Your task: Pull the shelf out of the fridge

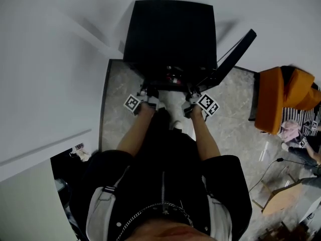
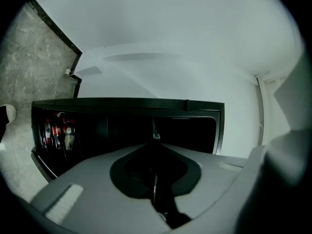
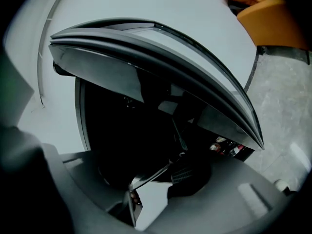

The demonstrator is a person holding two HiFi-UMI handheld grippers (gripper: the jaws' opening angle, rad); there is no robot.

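Note:
The black fridge (image 1: 170, 34) stands against the wall with its door (image 1: 233, 54) swung open to the right. Both grippers are at its open front. My left gripper (image 1: 148, 95) is shut on the thin edge of the glass shelf (image 2: 155, 133), seen edge-on between its jaws (image 2: 155, 147). To the right, my right gripper (image 1: 192, 100) is open. In the right gripper view the shelf pane (image 3: 151, 199) lies between the spread jaws (image 3: 161, 179), and the ribbed pad (image 3: 187, 172) stands apart from it. The fridge interior is dark.
Bottles and cans (image 2: 57, 133) stand in the door rack, which also shows in the right gripper view (image 3: 226, 147). An orange armchair (image 1: 286, 97) sits on the stone floor at the right, where another person (image 1: 303, 134) sits beyond it. White walls close in the left side.

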